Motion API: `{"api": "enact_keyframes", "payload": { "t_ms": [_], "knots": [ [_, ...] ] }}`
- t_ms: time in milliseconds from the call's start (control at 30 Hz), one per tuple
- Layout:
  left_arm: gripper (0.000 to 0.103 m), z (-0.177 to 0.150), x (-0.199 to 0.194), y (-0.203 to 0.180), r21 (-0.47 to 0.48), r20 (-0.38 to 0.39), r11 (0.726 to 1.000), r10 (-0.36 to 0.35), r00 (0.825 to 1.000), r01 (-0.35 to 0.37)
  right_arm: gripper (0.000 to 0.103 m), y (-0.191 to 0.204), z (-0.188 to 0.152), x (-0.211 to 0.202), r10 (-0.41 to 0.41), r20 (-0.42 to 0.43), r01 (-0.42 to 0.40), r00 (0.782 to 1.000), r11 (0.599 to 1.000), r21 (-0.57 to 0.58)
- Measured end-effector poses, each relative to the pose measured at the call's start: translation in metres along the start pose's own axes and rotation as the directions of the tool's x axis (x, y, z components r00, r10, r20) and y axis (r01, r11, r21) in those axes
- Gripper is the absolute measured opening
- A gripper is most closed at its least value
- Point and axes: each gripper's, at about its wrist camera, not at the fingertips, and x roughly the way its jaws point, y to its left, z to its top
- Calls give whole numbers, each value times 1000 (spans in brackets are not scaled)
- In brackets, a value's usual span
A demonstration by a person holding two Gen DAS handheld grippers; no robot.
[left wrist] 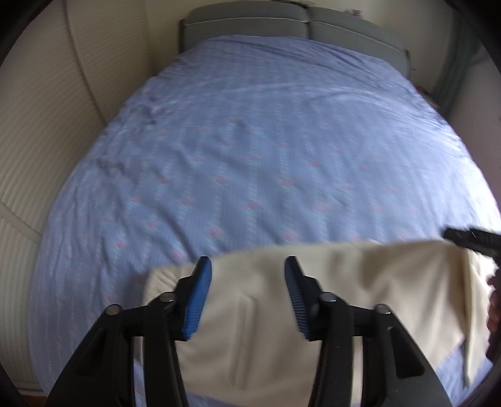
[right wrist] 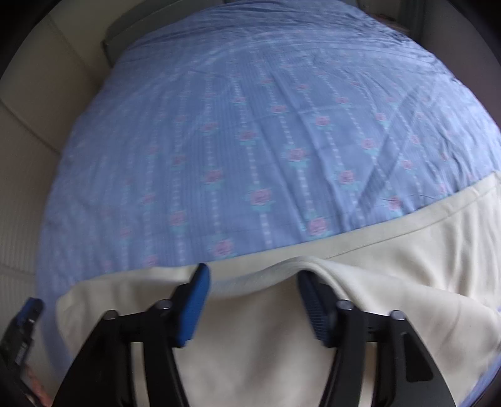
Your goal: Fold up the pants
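Cream pants lie flat on the near end of the bed, with a welt pocket slit between my left fingers. My left gripper is open just above the cloth, holding nothing. In the right wrist view the pants stretch to the right, and a fold of cloth drapes over the right-hand finger of my right gripper, which is open. The right gripper also shows at the right edge of the left wrist view. The left gripper shows at the lower left of the right wrist view.
A blue floral bedspread covers the whole bed. A grey headboard stands at the far end. A cream ribbed wardrobe wall runs close along the left side of the bed.
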Motion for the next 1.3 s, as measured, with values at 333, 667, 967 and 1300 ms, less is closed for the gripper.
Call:
{"api": "enact_keyframes", "payload": {
  "t_ms": [333, 667, 967, 1300],
  "knots": [
    [55, -42, -83, -87, 163, 28, 966, -207, 978, 200, 66, -27, -84, -139, 68, 139, -57, 988, 995, -84],
    [60, -102, -136, -211, 315, -13, 849, -443, 897, 424, 66, -197, -219, -226, -159, 162, 113, 974, 958, 262],
    [60, -163, -115, -327, 298, -180, 841, -415, 892, 451, 66, -317, -300, -214, -66, 67, 27, 996, 887, 461],
    [60, -193, -63, -398, 340, -297, 835, -341, 892, 433, 66, -363, -338, -147, 121, 1, -99, 993, 806, 583]
  ]
}}
